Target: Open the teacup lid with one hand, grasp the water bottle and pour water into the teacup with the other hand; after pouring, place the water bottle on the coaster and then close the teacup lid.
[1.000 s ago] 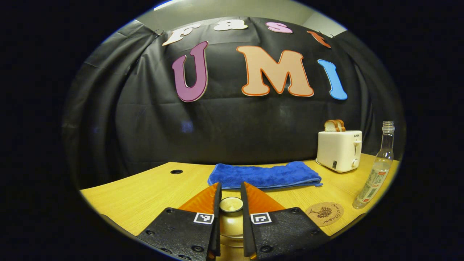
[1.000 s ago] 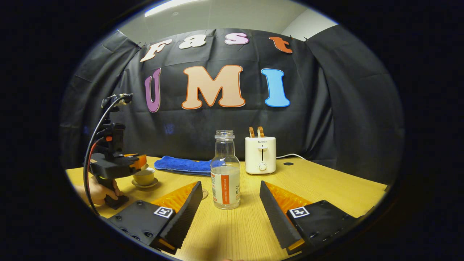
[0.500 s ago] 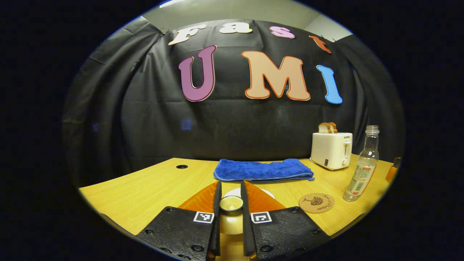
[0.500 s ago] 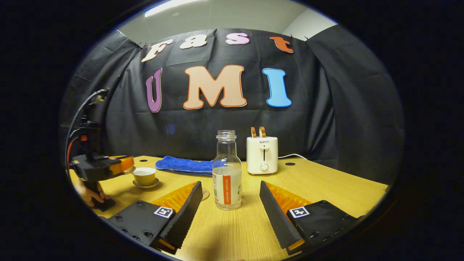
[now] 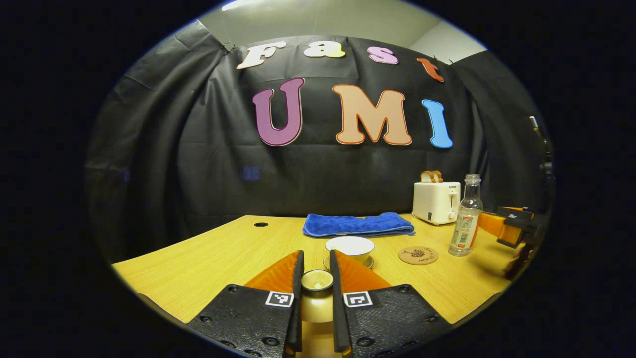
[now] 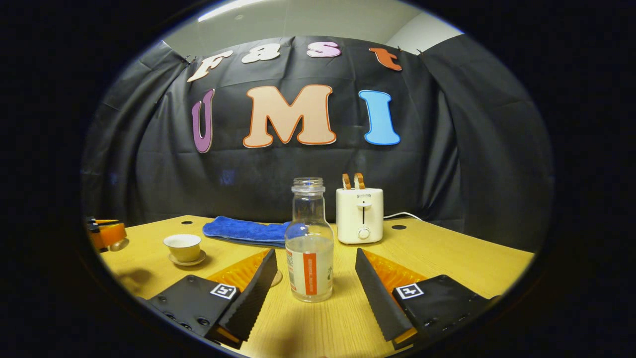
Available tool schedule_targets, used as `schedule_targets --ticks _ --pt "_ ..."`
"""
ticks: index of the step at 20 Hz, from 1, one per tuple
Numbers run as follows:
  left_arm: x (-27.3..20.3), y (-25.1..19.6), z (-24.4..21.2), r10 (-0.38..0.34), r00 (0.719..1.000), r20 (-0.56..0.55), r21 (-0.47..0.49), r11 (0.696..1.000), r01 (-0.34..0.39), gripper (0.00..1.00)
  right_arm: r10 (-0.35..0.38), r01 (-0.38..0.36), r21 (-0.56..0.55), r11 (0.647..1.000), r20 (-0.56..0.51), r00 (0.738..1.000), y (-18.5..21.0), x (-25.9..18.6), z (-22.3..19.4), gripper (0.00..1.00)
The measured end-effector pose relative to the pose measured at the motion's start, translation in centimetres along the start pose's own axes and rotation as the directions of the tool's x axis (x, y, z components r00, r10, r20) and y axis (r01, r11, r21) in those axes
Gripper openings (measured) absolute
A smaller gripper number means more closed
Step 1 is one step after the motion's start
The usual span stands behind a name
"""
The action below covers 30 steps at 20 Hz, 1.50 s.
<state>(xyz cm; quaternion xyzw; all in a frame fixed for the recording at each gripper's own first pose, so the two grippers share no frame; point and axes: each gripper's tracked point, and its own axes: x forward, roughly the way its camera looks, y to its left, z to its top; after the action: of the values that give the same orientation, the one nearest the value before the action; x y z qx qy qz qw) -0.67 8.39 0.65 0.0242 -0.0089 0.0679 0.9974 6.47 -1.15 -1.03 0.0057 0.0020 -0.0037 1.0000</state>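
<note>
Between my right gripper's spread fingers the water bottle stands upright on the table, long axis vertical, uncapped mouth pointing straight up, partly filled; the fingers flank it without touching, so that gripper is released. Just behind its left side I see the edge of the coaster. Farther left the teacup sits uncovered on its saucer, mouth up. My left gripper is clenched on the teacup lid, knob upward, held off the cup and nearer to me than it. From that view the coaster lies flat between cup and bottle. At the far edge lie a folded blue towel and a toaster holding bread.
</note>
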Motion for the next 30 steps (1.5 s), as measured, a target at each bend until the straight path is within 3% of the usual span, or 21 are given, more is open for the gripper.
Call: schedule_targets --ticks 9,12,15,21,23,27,30 --pt "-1.5 -0.1 -0.1 -0.026 1.000 0.000 0.001 1.000 0.026 0.22 -0.030 0.030 0.000 1.000 0.000 1.000 0.0 5.9 -0.2 0.97" --pt "-1.7 -0.6 -0.2 -0.055 0.998 -0.002 0.002 0.998 0.055 0.22 -0.009 0.009 0.001 1.000 -0.002 1.000 0.5 6.5 -0.1 0.99" --pt "-1.6 -1.0 -0.1 -0.094 0.996 -0.001 0.003 0.996 0.094 0.22 -0.007 0.007 -0.001 1.000 -0.004 1.000 0.5 6.7 -0.3 0.80" --pt "-1.6 -1.4 -0.2 -0.155 0.988 -0.005 0.003 0.988 0.155 0.22 -0.005 0.004 -0.010 1.000 -0.010 1.000 0.5 6.7 -0.4 0.67" --pt "-1.5 -1.1 -0.1 -0.169 0.986 -0.002 0.002 0.986 0.169 0.22 -0.004 0.004 -0.015 1.000 -0.010 1.000 0.6 6.5 -0.4 0.67" --pt "-1.3 0.0 -0.2 -0.185 0.983 -0.004 0.003 0.983 0.185 0.22 0.020 -0.019 -0.130 0.991 0.004 1.000 1.5 6.0 0.1 0.67" --pt "-1.2 1.2 -0.2 -0.179 0.984 -0.003 0.000 0.984 0.179 0.22 0.041 -0.032 -0.286 0.958 0.025 0.999 2.9 6.0 1.0 0.67"
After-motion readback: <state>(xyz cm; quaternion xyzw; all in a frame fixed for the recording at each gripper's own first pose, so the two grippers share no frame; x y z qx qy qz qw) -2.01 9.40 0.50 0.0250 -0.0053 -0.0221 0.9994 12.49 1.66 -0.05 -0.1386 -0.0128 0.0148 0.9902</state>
